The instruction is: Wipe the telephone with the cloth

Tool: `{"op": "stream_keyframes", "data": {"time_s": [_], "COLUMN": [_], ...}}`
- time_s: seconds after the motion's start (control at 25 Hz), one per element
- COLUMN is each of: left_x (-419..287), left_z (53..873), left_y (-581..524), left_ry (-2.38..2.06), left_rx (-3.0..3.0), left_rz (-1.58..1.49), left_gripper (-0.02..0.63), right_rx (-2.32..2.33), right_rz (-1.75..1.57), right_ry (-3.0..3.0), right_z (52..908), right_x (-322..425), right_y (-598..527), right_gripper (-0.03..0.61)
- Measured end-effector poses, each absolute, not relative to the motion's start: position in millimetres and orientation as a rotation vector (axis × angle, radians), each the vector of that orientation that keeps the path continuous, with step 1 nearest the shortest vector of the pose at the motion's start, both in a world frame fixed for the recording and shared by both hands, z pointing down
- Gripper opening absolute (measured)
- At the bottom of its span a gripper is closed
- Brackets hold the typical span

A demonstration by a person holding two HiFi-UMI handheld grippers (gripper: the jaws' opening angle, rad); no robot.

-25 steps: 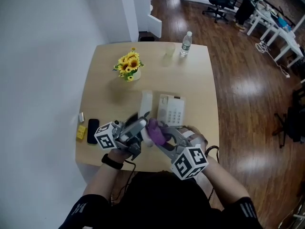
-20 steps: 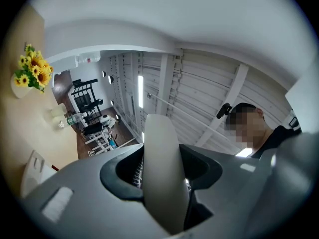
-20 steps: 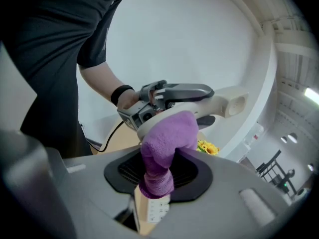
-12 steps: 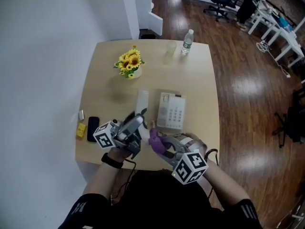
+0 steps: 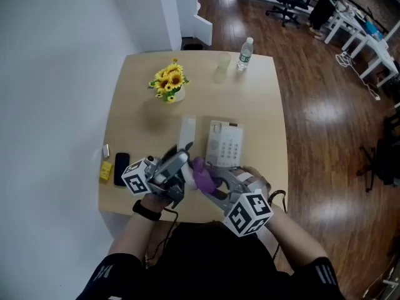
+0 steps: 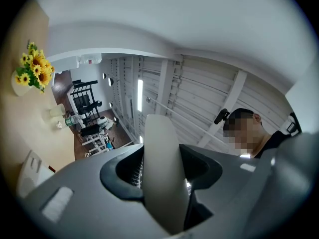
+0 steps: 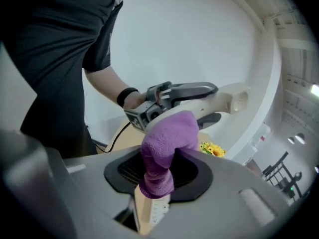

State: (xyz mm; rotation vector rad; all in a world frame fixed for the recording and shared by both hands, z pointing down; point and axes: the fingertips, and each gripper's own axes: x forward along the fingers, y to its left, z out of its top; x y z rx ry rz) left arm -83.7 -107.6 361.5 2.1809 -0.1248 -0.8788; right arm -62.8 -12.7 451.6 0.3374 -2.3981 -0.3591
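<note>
The white telephone base (image 5: 225,144) lies on the wooden table (image 5: 256,105), its cradle bare. My left gripper (image 5: 180,159) is shut on the white handset (image 5: 187,132), which sticks out beyond the jaws toward the flowers. The handset fills the gap between the jaws as a white bar (image 6: 162,173) in the left gripper view. My right gripper (image 5: 209,181) is shut on a purple cloth (image 5: 201,175). In the right gripper view the cloth (image 7: 167,138) bulges out of the jaws against the handset (image 7: 222,98).
A pot of sunflowers (image 5: 169,85) stands at the back left. A water bottle (image 5: 244,54) and a cup (image 5: 224,62) are at the far edge. A black phone (image 5: 121,169), a yellow item (image 5: 106,171) and a small white item (image 5: 106,152) lie near the left edge.
The right gripper drew the cloth back toward me, then brought it forward again to the handset. The left gripper shifted the handset slightly left early on, then held still.
</note>
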Motion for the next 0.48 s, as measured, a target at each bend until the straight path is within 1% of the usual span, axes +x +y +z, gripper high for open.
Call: {"op": "stream_keyframes", "data": {"time_s": [0.16,0.28,0.48], "left_x": [-86.4,-89.5,-99.5], "left_z": [370.1,375.8,391.9], "left_y": [-108.4,-113.3,-116.1], "left_ry": [-0.152,-0.198,-0.268], "left_rx": [2.174,2.153,2.162], "left_rz": [-0.862,-0.863,-0.8], "left_gripper": [0.21,0.21,0.21], "right_rx": [0.183,0.121,0.353], "right_rz": [-0.357,-0.273,-0.04], "right_ry": [-2.373,-2.394,-2.414], "right_z": [476.4,490.3,522.8], "right_x": [-63.5,-57.7,-26.0], "right_y": [15.7,26.0,-36.3], "right_gripper": [0.13,0.13,0.13]}}
